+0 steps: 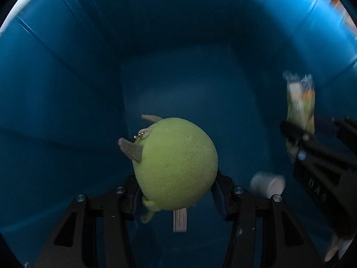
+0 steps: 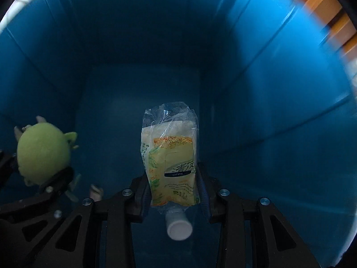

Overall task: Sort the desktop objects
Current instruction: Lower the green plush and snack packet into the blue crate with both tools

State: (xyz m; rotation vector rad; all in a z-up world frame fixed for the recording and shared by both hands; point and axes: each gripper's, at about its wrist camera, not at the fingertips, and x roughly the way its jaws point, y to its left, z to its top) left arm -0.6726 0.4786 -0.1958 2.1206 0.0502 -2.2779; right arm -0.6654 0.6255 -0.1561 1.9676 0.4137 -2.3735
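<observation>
Inside the deep blue plastic bin [image 1: 67, 67] | left claw [image 1: 176, 192] clamps round green plush toy [image 1: 178, 163] | right claw [image 2: 174, 192] pinches yellow clear-wrapped tissue packet [image 2: 169, 167] | white cylinder [image 2: 178, 225] beneath | walls close around.

Item count inside the blue bin [image 1: 67, 71] — one container:

- Green plush toy [image 1: 176, 165]: one, at 6 o'clock in the left wrist view.
- Wet-wipe packet [image 2: 170, 163]: one, at 6 o'clock in the right wrist view.
- White cylinder [image 2: 178, 225]: one.
- Small wooden block [image 1: 179, 220]: one.
- Grippers: two — left gripper [image 1: 176, 198], right gripper [image 2: 173, 196].
</observation>
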